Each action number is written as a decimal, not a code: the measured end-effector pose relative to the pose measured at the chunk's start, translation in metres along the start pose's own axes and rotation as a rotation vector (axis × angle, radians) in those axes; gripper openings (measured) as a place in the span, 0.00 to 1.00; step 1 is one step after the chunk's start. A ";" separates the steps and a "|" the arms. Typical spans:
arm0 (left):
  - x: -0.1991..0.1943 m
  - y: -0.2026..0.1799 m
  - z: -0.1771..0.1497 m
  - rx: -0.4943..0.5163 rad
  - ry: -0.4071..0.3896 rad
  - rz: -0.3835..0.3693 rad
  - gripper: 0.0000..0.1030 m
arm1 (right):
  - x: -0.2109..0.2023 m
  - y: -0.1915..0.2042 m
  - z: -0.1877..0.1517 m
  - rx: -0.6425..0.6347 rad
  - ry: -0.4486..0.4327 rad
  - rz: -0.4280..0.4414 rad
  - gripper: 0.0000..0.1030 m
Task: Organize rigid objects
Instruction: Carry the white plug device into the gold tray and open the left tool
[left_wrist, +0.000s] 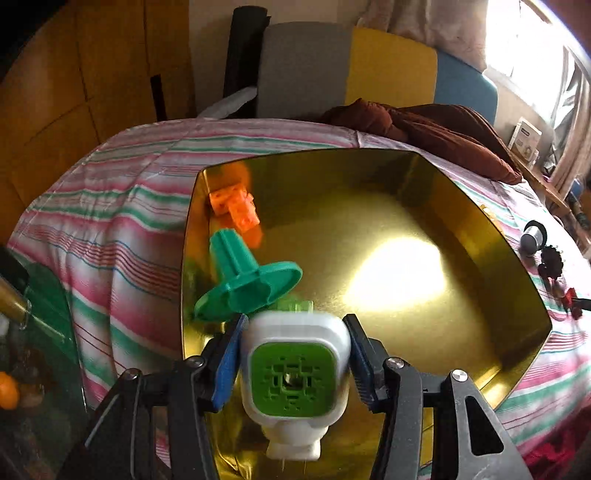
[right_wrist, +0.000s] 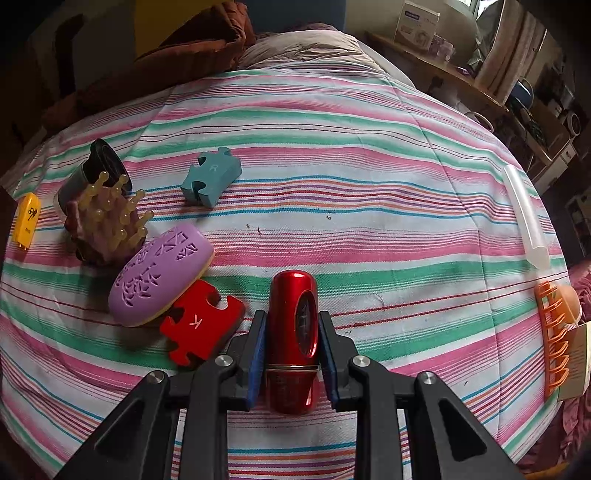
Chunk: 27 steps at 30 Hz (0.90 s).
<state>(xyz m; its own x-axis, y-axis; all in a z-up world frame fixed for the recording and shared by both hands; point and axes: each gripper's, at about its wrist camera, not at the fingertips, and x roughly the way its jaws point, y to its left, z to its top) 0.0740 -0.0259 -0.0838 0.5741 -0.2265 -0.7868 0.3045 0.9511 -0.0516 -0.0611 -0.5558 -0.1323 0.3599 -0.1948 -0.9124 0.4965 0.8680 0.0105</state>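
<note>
In the left wrist view, a white block with a green grille face (left_wrist: 295, 373) sits between the blue pads of my left gripper (left_wrist: 293, 354), over the near-left part of a gold tray (left_wrist: 480, 229). The block is blurred while the fingers are sharp, and thin gaps show beside it, so the gripper is open. A teal flanged peg (left_wrist: 243, 277) and orange dice-like blocks (left_wrist: 236, 206) lie by the tray's left wall. In the right wrist view, my right gripper (right_wrist: 291, 343) is shut on a shiny red cylinder (right_wrist: 293, 332) just above the striped bedspread (right_wrist: 369, 184).
On the bedspread lie a red puzzle piece (right_wrist: 199, 325), a purple oval case (right_wrist: 159, 277), a bristled brush (right_wrist: 107, 221), a dark can (right_wrist: 92, 170), a teal puzzle piece (right_wrist: 212, 177) and a yellow tag (right_wrist: 26, 218). An orange claw clip (right_wrist: 554, 332) and a clear tube (right_wrist: 524, 214) sit at the right edge.
</note>
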 end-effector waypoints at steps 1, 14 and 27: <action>0.001 0.000 -0.001 -0.001 -0.002 0.005 0.55 | 0.000 0.000 0.000 -0.001 0.000 0.000 0.26; -0.037 -0.011 0.000 0.021 -0.101 0.064 0.63 | 0.000 0.000 0.001 -0.005 0.002 -0.006 0.26; -0.070 -0.021 -0.003 0.034 -0.124 0.039 0.65 | 0.001 -0.003 0.004 0.027 0.020 0.003 0.25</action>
<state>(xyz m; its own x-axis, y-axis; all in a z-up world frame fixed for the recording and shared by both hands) 0.0249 -0.0289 -0.0297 0.6747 -0.2159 -0.7058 0.3049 0.9524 0.0001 -0.0591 -0.5610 -0.1313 0.3457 -0.1829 -0.9203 0.5164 0.8560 0.0238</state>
